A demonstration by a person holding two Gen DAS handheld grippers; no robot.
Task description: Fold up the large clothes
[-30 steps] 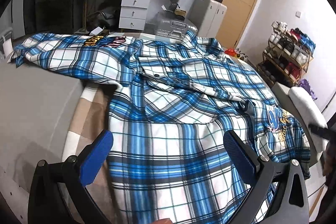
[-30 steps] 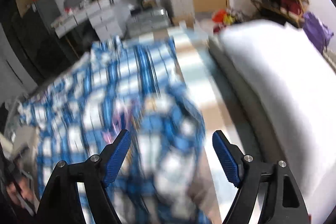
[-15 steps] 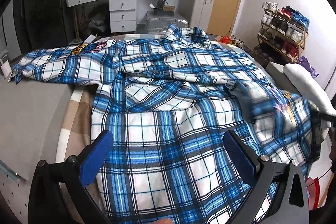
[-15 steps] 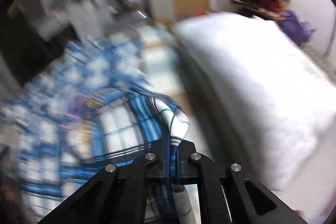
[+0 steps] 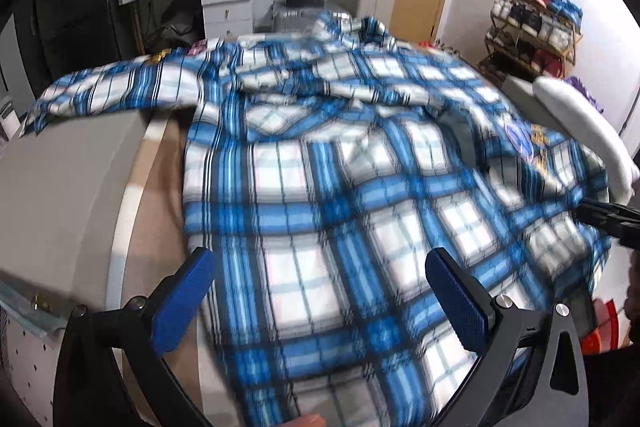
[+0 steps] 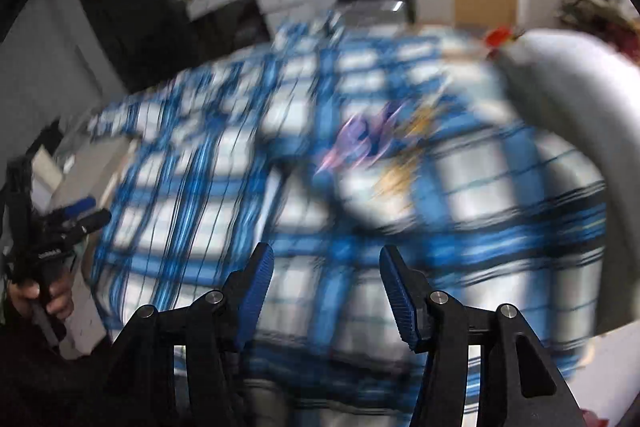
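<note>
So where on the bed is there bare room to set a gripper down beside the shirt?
Left of the plaid shirt there is a bare tan strip of bed, with a flat grey surface beyond it. The shirt covers the middle. On the right it runs up against the white pillow, so that side is crowded.

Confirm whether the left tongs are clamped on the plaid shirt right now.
No: the left tongs stand wide open above the plaid shirt, with no cloth pinched between the blue pads.
</note>
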